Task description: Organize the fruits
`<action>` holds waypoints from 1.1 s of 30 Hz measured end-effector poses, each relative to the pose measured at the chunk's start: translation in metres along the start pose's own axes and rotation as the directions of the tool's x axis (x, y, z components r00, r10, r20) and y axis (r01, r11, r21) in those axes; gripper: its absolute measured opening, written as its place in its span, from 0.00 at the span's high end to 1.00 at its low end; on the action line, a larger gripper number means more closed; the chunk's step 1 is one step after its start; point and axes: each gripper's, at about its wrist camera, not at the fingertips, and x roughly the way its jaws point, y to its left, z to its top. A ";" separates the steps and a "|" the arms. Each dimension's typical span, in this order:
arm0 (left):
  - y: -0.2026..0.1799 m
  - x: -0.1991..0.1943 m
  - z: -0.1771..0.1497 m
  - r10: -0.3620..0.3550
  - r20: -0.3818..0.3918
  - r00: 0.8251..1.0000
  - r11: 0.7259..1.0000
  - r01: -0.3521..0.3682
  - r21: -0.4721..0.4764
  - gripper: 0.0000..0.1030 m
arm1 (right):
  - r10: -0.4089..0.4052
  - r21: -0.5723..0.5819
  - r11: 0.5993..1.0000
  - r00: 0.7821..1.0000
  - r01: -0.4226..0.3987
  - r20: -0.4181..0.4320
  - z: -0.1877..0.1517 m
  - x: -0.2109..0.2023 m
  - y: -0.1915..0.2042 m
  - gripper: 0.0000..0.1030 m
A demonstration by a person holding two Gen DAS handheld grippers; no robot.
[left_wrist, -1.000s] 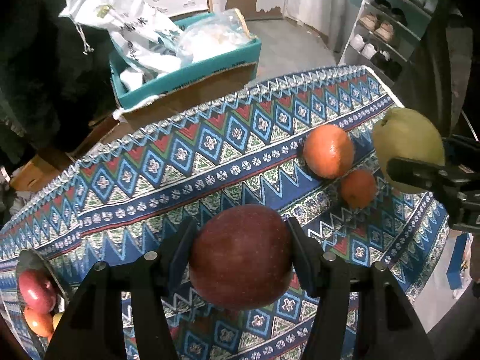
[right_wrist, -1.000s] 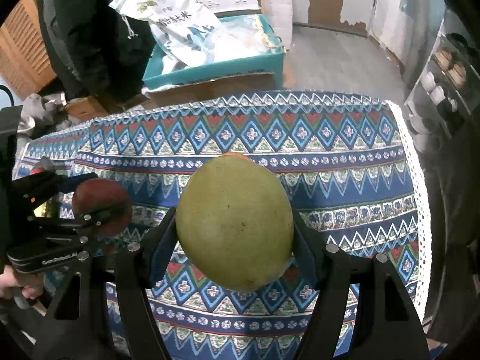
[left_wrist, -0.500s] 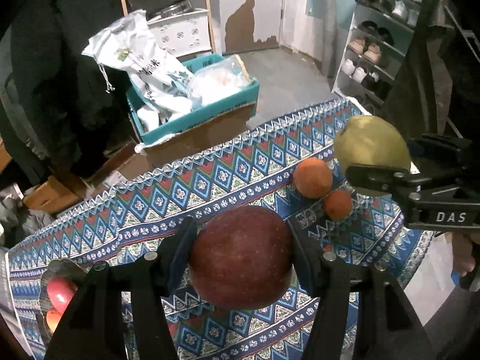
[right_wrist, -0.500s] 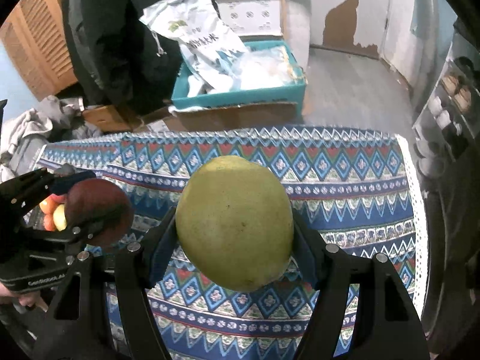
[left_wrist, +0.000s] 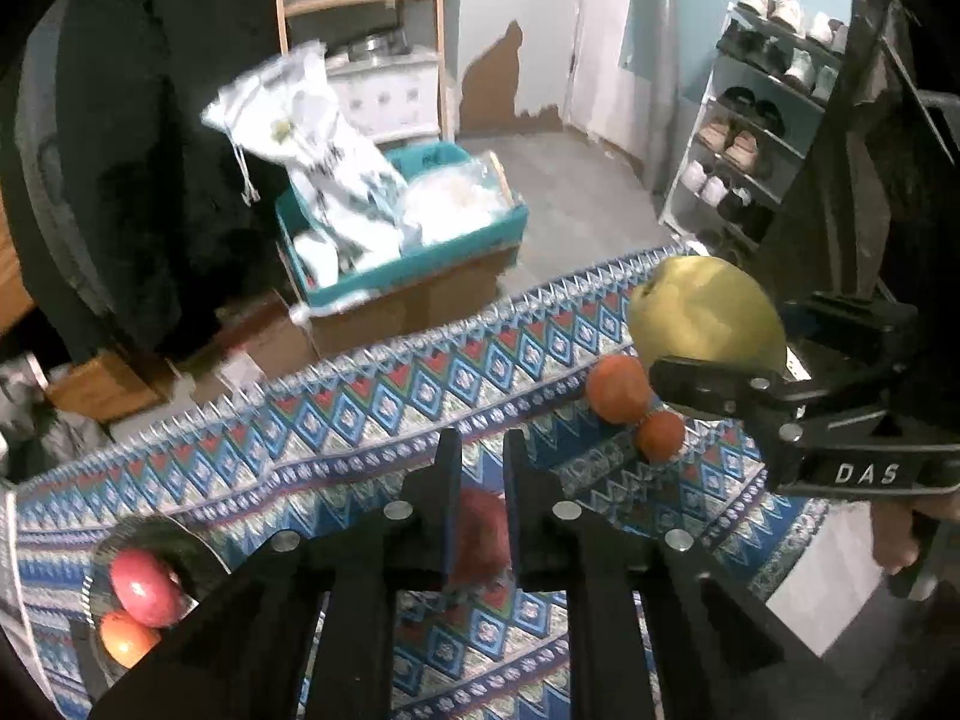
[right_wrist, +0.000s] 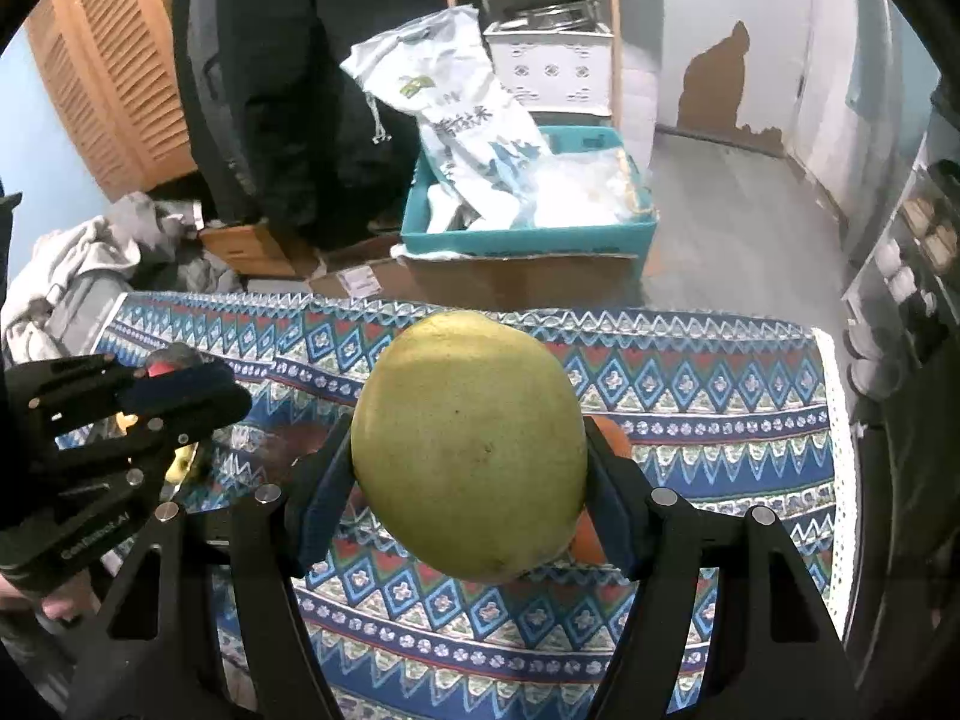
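Note:
My right gripper [right_wrist: 468, 456] is shut on a large yellow-green pomelo [right_wrist: 471, 447] and holds it above the patterned tablecloth [right_wrist: 690, 396]; the pomelo also shows in the left wrist view [left_wrist: 705, 315]. My left gripper [left_wrist: 480, 450] has its jaws close together with nothing between them. A dark red apple [left_wrist: 480, 534] shows blurred below the jaws, over the cloth. Two oranges [left_wrist: 618, 387] [left_wrist: 660, 435] lie on the cloth at the right. A metal bowl [left_wrist: 156, 534] at the lower left holds a red apple [left_wrist: 144, 585] and an orange fruit [left_wrist: 126, 636].
Beyond the table's far edge stands a teal box [right_wrist: 528, 234] with white bags on a cardboard carton. A shoe rack [left_wrist: 762, 132] is at the right. Dark clothing hangs at the back left. The person's hand [left_wrist: 900, 534] holds the right gripper.
The left gripper let go of the dark red apple; its jaws closed together and the apple is now below them. Both grippers rose higher above the table. The pomelo stays gripped.

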 end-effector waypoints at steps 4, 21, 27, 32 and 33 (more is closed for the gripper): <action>0.011 0.029 -0.012 -0.016 -0.086 0.996 0.999 0.013 -0.039 0.78 | -0.010 -0.005 1.000 0.998 0.010 -0.067 -0.009 0.024 0.000 0.31; 0.008 0.093 -0.017 0.007 -0.192 0.981 0.999 -0.014 -0.035 0.54 | -0.065 0.050 0.996 0.977 0.077 -0.202 -0.024 0.091 -0.042 0.31; -0.001 0.098 -0.009 -0.009 -0.184 0.983 0.999 0.001 -0.042 0.43 | -0.055 0.064 0.996 0.981 0.068 -0.184 -0.025 0.082 -0.047 0.31; -0.010 0.101 -0.006 -0.009 -0.182 0.983 1.000 0.005 -0.025 0.41 | -0.045 0.091 0.994 0.985 0.061 -0.168 -0.028 0.072 -0.057 0.31; -0.012 0.102 -0.005 -0.010 -0.186 0.983 1.000 0.005 -0.025 0.41 | -0.044 0.097 0.993 0.985 0.060 -0.165 -0.028 0.070 -0.059 0.31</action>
